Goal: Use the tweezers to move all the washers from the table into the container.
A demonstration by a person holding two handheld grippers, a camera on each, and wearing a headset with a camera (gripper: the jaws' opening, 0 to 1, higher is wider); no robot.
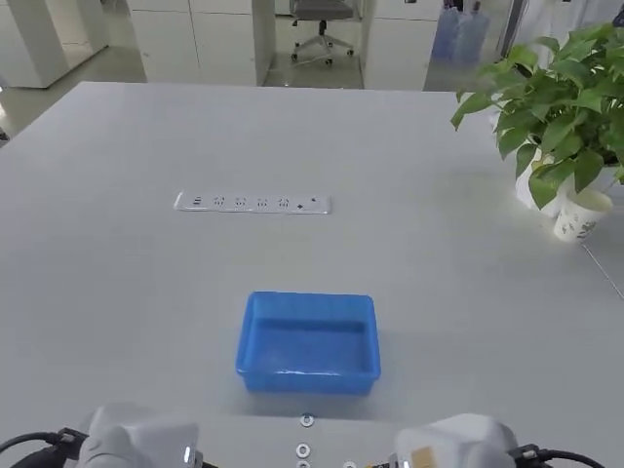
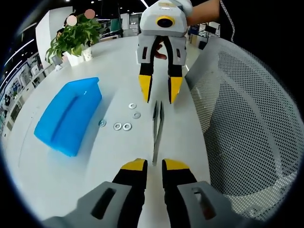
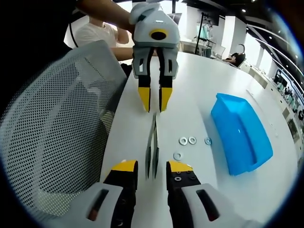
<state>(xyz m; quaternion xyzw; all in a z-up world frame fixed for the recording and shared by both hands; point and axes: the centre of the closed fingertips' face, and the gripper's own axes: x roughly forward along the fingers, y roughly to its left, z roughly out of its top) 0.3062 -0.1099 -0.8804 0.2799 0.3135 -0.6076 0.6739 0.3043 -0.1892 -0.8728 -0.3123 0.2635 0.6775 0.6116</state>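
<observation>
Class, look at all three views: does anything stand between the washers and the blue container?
Nothing visible does. Bare table separates the washers from the container; the tweezers lie on their other side.

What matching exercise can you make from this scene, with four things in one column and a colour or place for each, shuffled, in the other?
Column A
1. container
2. tweezers
3. washers
4. plant

Column B
a. at the right edge of the table in the head view
b. lying between the left gripper and the right gripper
c. blue
d. loose on the table, between the tweezers and the container

Pairs: 1-c, 2-b, 3-d, 4-a
</observation>
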